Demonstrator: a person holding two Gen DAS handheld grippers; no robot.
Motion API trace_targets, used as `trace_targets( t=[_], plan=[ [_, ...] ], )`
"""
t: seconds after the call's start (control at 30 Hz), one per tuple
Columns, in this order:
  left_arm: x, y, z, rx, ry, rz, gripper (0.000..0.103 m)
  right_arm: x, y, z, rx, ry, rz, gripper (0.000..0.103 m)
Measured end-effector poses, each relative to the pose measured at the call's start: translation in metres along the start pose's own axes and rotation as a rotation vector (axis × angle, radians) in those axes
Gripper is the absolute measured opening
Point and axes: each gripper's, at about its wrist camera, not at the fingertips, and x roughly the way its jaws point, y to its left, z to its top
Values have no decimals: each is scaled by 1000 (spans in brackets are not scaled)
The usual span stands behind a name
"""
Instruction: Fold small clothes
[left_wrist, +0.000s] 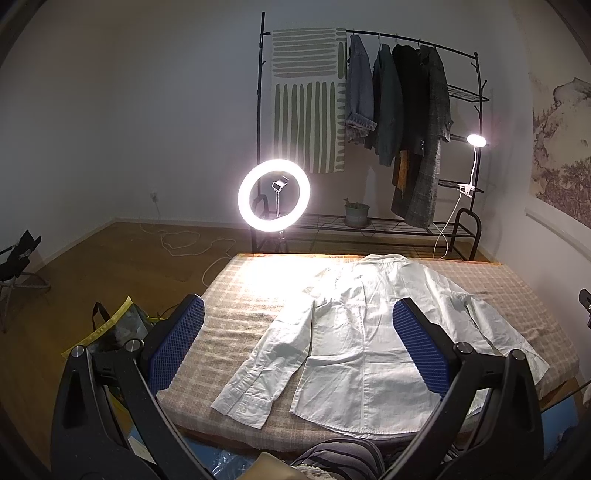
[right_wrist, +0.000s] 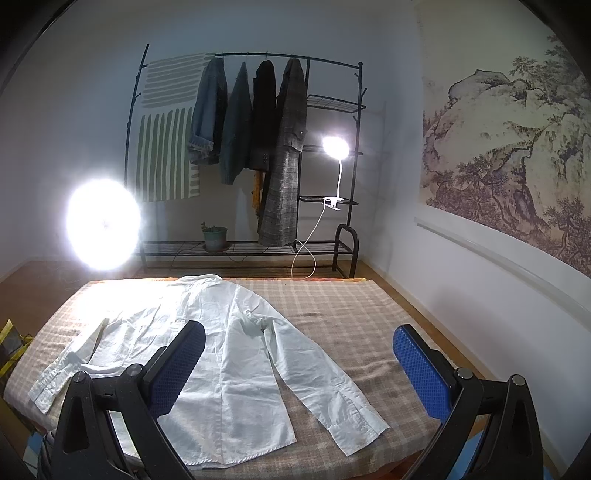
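One white long-sleeved shirt (left_wrist: 354, 332), spread flat and front-down across a plaid-covered table (left_wrist: 236, 306), collar at the far edge, hem at the near edge. Two sleeves, both angled out and down toward the near side, cuffs lying on the cloth. Some creases across the back.

Two grippers, both above the near edge, touching nothing: left gripper (left_wrist: 297, 326) with blue-padded fingers (left_wrist: 177, 343) spread wide and empty, framing the left sleeve and the shirt's body; right gripper (right_wrist: 299, 358) likewise wide apart and empty, framing the right sleeve.

Beyond the table's far edge, one glowing ring light (left_wrist: 274, 195) at far left. Behind it, one black metal clothes rack (right_wrist: 332, 107) against the far wall, with four dark garments hanging and one striped green-and-white cloth (left_wrist: 308, 99) draped at its left. One clip lamp (right_wrist: 335, 147) lit on the rack's right shelves; one potted plant (right_wrist: 215, 236) on the bottom shelf. Wooden floor; one landscape mural (right_wrist: 509, 155) on the right wall. One yellow-trimmed bag (left_wrist: 118, 325) on the floor near left.
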Motion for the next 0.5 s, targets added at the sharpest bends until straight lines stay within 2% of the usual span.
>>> trace_targets(
  t=[0.5],
  plan=[
    [-4, 1, 5, 0, -11, -2, 103, 0, -5, -1, 6, -3, 0, 103]
  ],
)
